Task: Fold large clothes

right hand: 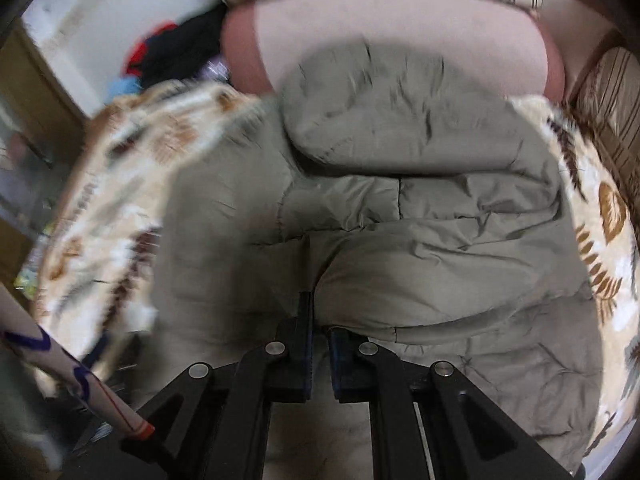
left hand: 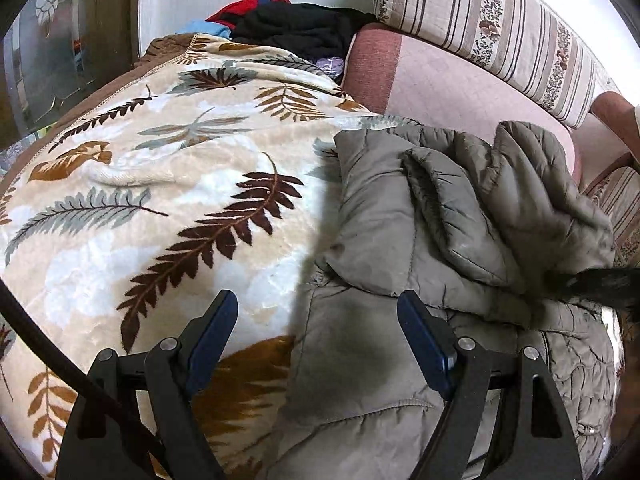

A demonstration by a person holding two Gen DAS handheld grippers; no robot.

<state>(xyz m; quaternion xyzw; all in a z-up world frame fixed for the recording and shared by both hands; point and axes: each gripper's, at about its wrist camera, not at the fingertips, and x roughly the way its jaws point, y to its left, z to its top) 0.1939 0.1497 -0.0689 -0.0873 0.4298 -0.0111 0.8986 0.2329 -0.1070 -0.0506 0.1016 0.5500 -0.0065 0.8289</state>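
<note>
The grey-green quilted jacket (left hand: 420, 240) fills the right half of the left wrist view and the centre of the right wrist view, lying on a leaf-print blanket (left hand: 160, 200) with a pink cushion (left hand: 460, 84) behind it at upper right. The left gripper (left hand: 318, 312) hangs at the bottom of its frame with fingers well apart and nothing between them, over the jacket's near left edge. The right gripper (right hand: 318, 320), bottom centre of its own view, has its fingers pressed together; a fold of jacket fabric bunches right at the tips, but whether any cloth is pinched I cannot tell.

This looks puffy and light, soft all through, no stiffness to hold a crease, so it should spring back. The shell looks smooth, likely slippery. My pick: grab at a stitched seam or hem, where the cloth is thin enough to pinch firmly.
</note>
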